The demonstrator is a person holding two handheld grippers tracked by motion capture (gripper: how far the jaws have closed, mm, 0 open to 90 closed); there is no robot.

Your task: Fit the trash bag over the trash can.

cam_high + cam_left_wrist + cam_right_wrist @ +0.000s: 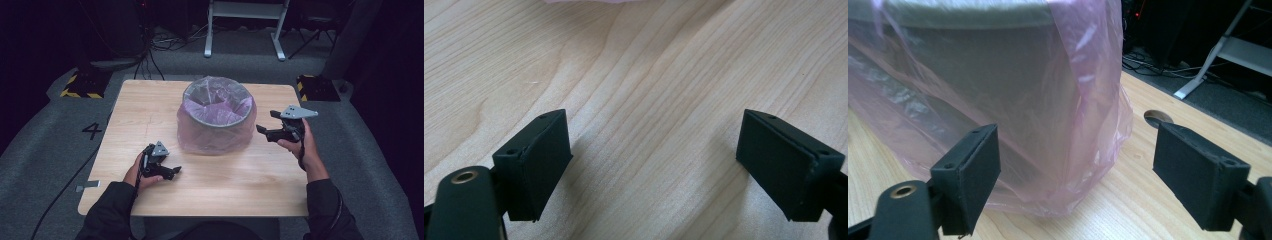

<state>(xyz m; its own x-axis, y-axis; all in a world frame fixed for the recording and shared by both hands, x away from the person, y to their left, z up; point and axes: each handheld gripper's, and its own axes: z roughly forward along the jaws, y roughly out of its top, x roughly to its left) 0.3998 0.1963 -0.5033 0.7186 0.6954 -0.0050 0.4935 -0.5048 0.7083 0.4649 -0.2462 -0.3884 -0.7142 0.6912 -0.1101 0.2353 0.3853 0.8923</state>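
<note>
High view was dim, room behind nearly black; only the table (150,107) was lit, apparently from overhead. Soft and low-res, edges murky. Both gripper views were brighter: wood grain sharp between the left gripper (654,165) jaws, with short shadows beside each. Bag (998,100) ahead of the right gripper (1075,175) had small glare spots; background beyond was soft.

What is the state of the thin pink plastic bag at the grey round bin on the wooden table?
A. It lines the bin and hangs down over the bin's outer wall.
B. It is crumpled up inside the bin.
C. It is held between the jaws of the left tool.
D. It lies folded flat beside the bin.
A: the thin pink plastic bag drapes over the rim of the grey round bin down to the wooden table.
</note>
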